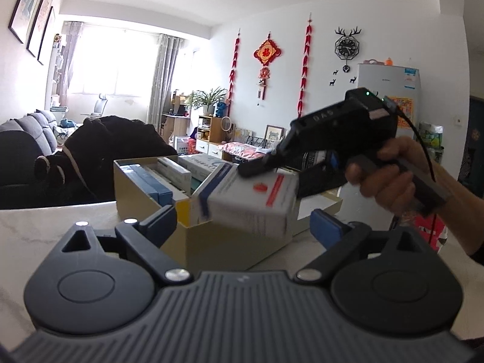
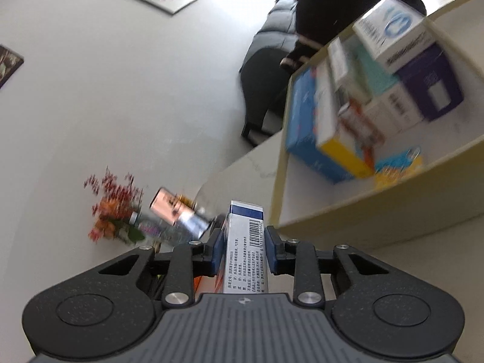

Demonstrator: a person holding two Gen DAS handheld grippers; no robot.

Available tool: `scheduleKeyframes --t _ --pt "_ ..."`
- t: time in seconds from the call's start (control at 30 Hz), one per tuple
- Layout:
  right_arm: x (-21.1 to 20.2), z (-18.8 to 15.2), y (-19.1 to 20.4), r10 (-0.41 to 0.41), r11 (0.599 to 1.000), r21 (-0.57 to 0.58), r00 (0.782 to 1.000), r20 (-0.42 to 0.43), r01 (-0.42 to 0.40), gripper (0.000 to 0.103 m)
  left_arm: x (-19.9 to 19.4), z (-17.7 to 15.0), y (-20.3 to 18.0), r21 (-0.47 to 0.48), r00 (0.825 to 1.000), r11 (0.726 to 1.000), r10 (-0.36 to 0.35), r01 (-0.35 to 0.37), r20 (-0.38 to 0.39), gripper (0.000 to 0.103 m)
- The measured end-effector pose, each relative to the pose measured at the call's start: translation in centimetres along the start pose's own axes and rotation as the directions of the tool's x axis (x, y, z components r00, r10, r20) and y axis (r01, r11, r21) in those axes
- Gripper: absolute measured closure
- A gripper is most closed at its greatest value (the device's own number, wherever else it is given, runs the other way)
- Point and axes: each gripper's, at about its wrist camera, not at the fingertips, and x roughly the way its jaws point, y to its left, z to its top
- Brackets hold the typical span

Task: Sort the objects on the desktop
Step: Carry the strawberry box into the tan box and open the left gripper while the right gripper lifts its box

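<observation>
Daylight from a curtained window fills the living room behind a pale marble-patterned tabletop [image 1: 45, 227]. On that surface, the left gripper [image 1: 242, 220] sits low with its 2 blue-padded fingers [image 1: 325, 224] spread wide apart and nothing between them. Just ahead of it stands a cream cardboard box [image 1: 211, 242], packed with small cartons standing on edge. Above the box's near corner, the right gripper [image 2: 243, 249], held in a person's hand [image 1: 390, 178], is clamped on a white medicine carton [image 2: 245, 260] with a blue end and a barcode; in the left wrist view the carton [image 1: 251, 202] is tilted and blurred over the box's rim. From the right wrist view the box [image 2: 281, 163] lies to the right of the carton, with blue, yellow and purple packs inside. Farther left in that view, a flower arrangement [image 2: 113, 211] is blurred against the wall.
</observation>
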Motion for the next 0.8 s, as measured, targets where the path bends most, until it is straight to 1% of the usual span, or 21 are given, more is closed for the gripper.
scheduleKeyframes --t 0.1,0.23,0.43,0.5,0.6,0.7,0.77,0.8 --pt "-1.3 1.6 -0.7 -0.044 0.999 0.012 0.997 0.066 0.043 0.071 -0.1 -0.2 0.3 -0.014 1.0 1.0 0.009 -0.009 -0.003 0.007" --pt "-3.1 3.4 -2.0 -0.097 0.995 0.039 0.986 0.139 0.092 0.071 -0.2 -0.4 0.6 -0.033 1.0 0.999 0.021 -0.021 -0.007 0.007" --pt "-4.2 5.7 -3.9 -0.216 0.976 0.076 0.953 0.213 0.204 0.071 -0.3 -0.5 0.6 -0.036 0.999 0.999 0.027 -0.027 -0.021 0.006" --pt "-4.0 6.7 -4.9 -0.25 0.967 0.103 0.943 0.221 0.232 0.071 -0.3 -0.5 0.5 -0.035 0.999 0.999 0.028 -0.029 -0.027 0.006" --pt "-3.2 7.9 -6.6 -0.301 0.949 0.154 0.934 0.191 0.274 0.071 -0.3 -0.7 0.6 -0.046 0.999 0.999 0.027 -0.028 -0.03 0.006" --pt "-1.8 8.6 -7.5 -0.361 0.929 0.15 0.918 0.162 0.338 0.071 -0.3 -0.7 0.8 -0.054 0.999 0.998 0.029 -0.031 -0.034 0.006" --pt "-1.2 9.1 -7.2 -0.383 0.921 0.133 0.911 0.152 0.365 0.071 -0.3 -0.8 0.8 -0.057 0.999 0.998 0.031 -0.033 -0.035 0.006" --pt "-1.0 9.2 -6.9 -0.404 0.913 0.125 0.902 0.151 0.388 0.071 -0.4 -0.8 0.9 -0.059 0.999 0.998 0.032 -0.034 -0.035 0.006"
